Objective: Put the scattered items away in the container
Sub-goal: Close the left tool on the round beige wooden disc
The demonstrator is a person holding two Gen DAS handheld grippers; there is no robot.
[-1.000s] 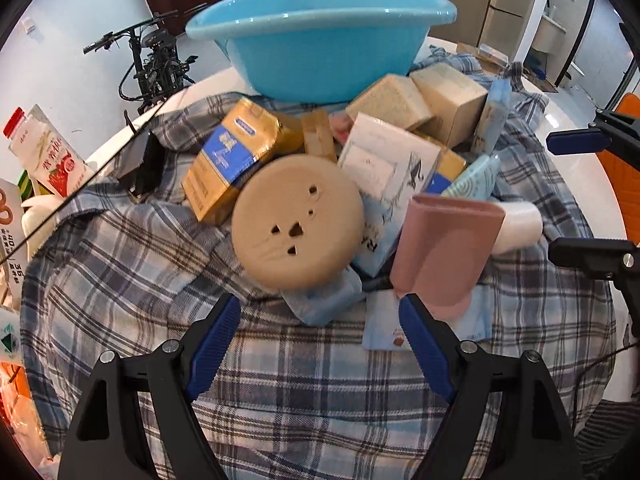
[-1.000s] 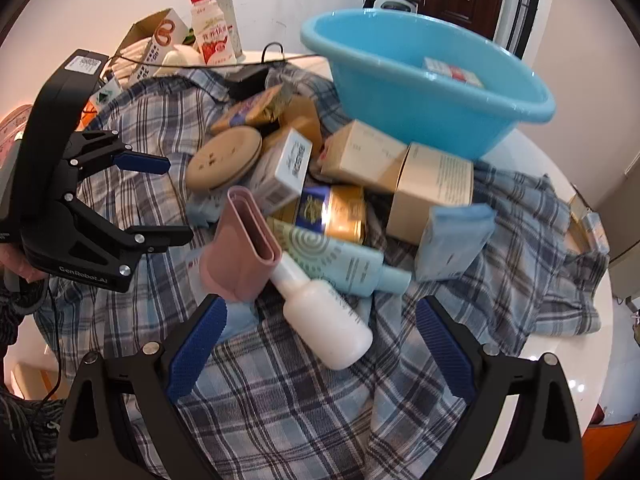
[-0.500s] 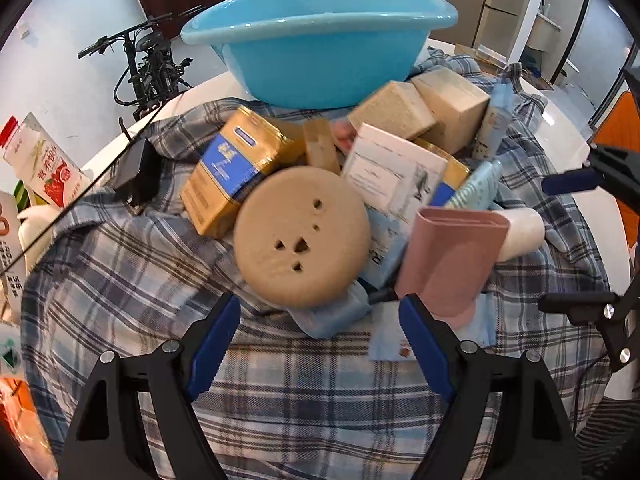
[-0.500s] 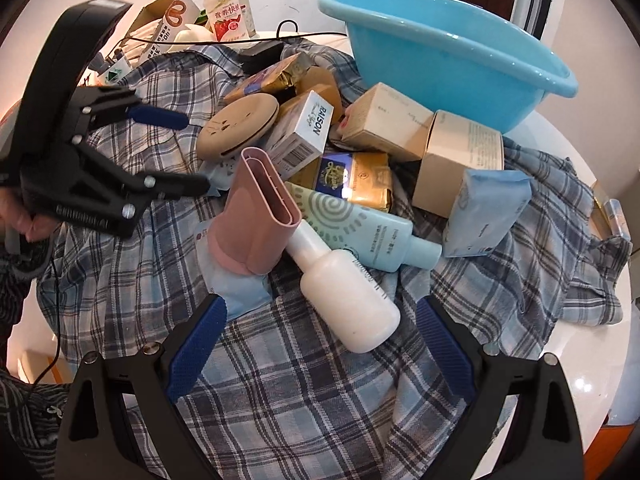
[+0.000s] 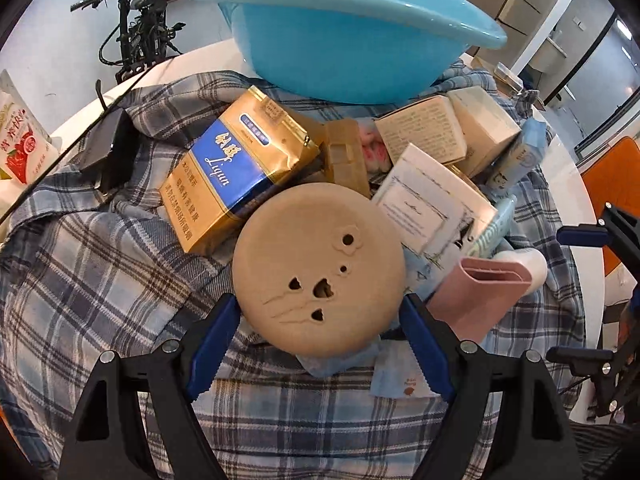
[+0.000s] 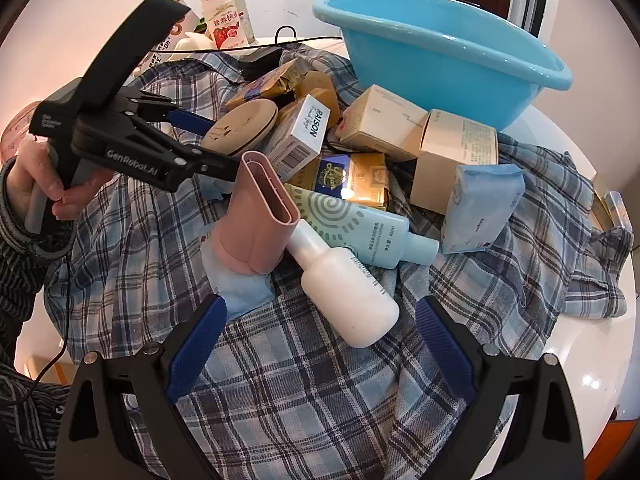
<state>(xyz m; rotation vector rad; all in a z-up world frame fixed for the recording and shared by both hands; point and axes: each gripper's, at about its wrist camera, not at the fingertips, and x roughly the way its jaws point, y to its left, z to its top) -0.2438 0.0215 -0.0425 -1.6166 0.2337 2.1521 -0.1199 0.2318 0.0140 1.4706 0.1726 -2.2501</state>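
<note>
Left hand-held gripper (image 5: 320,328) advanced, wide around tan disc (image 5: 318,268) | right hand-held gripper (image 6: 320,344) wide, empty

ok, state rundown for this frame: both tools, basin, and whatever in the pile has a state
left tool: open, blue pads either side of the round tan lid, not clamped
right tool: open, holds nothing, white bottle just ahead
blue basin: upright, contents not visible
white bottle: lying on its side
teal tube: lying flat, capped
pink nozzle: leaning, slot opening up
tan box: closed
</note>
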